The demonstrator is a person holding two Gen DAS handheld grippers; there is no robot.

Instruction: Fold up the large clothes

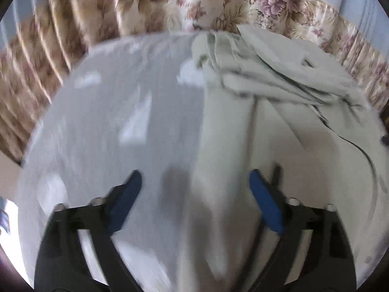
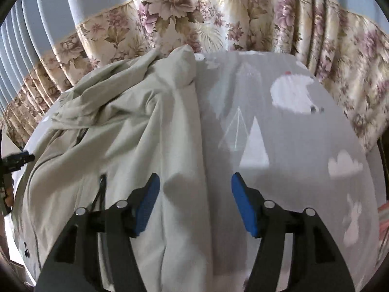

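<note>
Left gripper (image 1: pixel 195 177): jaws stand apart, blue pads clear of the cloth, nothing clamped; it hangs over the garment's edge where it meets the sheet.
Right gripper (image 2: pixel 195 181): jaws likewise apart and holding nothing; the garment's other long edge lies beneath the gap.
Jacket (image 2: pixel 126 131): a large pale beige garment, spread out on the bed; its upper part is bunched into loose folds toward the far edge, the lower part lies flatter toward the grippers.
Zip (image 2: pixel 80 133): a dark line running along the jacket, partly lost in the folds.
Logo (image 2: pixel 26 252): a small dark mark near the jacket's lower corner, too small to read.
Bedsheet (image 2: pixel 304 146): grey, printed with white triangles, clouds and animals; bare on either side of the jacket.
Curtain (image 2: pixel 194 19): floral, pleated, hanging just behind the bed's far edge.
Left wrist view: blurred.
</note>
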